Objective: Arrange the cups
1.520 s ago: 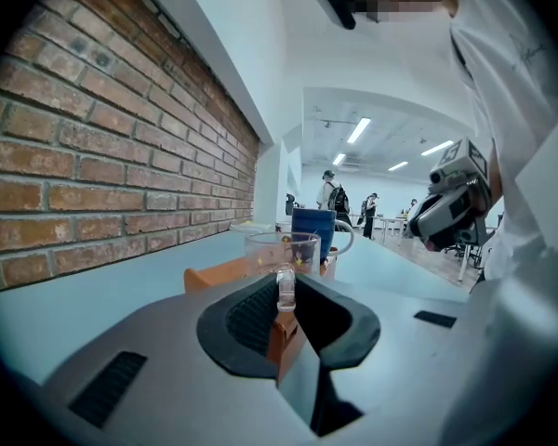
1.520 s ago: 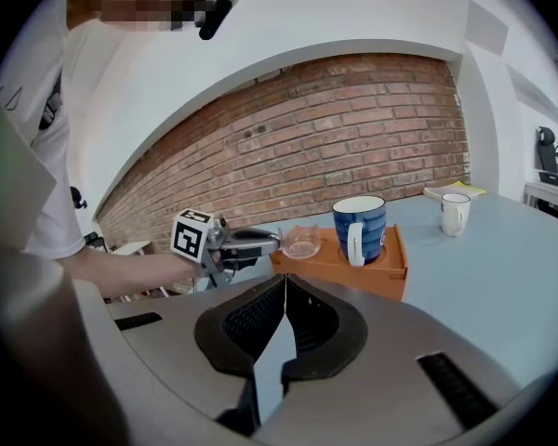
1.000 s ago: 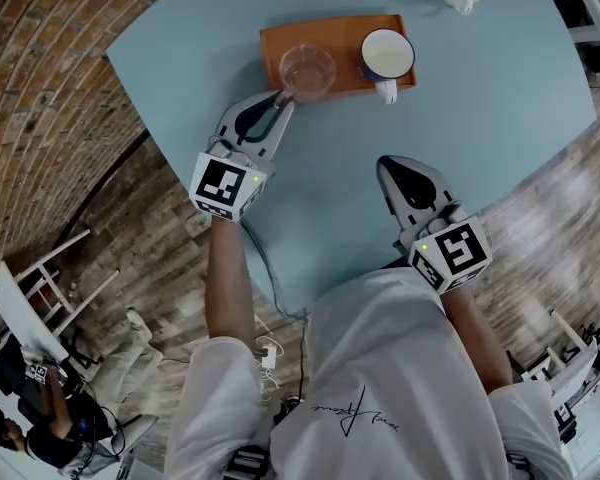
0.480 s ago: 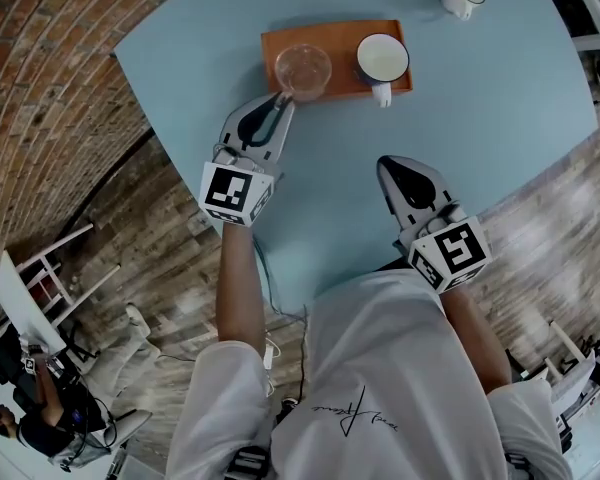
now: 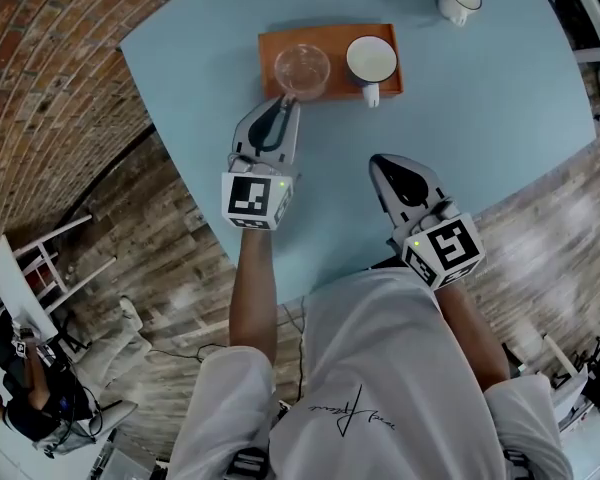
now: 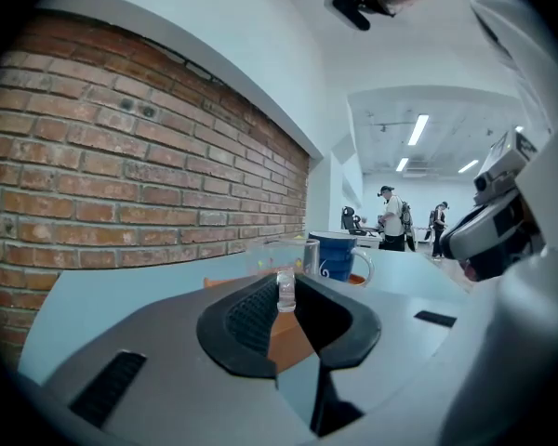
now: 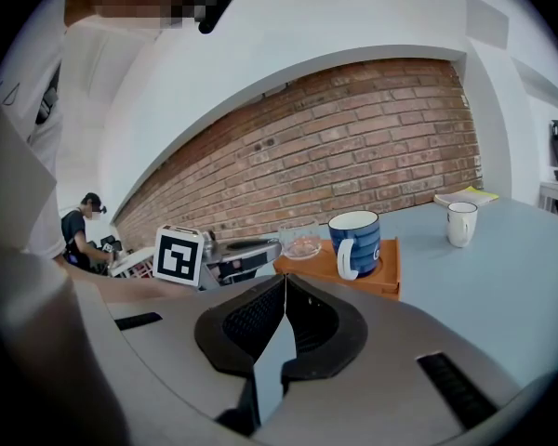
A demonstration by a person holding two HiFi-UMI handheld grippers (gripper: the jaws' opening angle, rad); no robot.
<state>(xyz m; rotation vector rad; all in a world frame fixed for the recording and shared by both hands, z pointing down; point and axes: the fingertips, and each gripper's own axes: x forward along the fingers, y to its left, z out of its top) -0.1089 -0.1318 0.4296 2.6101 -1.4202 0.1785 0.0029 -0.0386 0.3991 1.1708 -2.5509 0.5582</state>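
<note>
Between the pads of my left gripper [image 6: 286, 288] sits the handle [image 6: 285, 292] of the glass cup [image 6: 272, 253], and the jaws are pinched on it. The cup's body is so clear that from this gripper's view I make out little beyond its rim. From the head view the gripper's tips cover the handle altogether. Just behind the glass and to its right stands the blue mug [image 6: 342, 256], its left side veiled by the glass and its handle turned back towards me. Both cups stand on the orange tray [image 5: 338, 80], whose near edge lies right at my left gripper's tips. My right gripper [image 7: 284, 282] has its jaws pressed together with nothing between them. It hangs over bare table, nearer my body than the tray, and I cannot tell whether it touches the top. Well ahead of it and off to its right stands a white mug [image 7: 461, 223], alone. The table [image 5: 490, 118] is pale blue with a rounded edge. A brick wall [image 5: 40, 78] runs past my left gripper's side, above a wooden floor [image 5: 155, 233]. Far beyond the cups a few people [image 6: 391, 226] show, too small to tell more.
</note>
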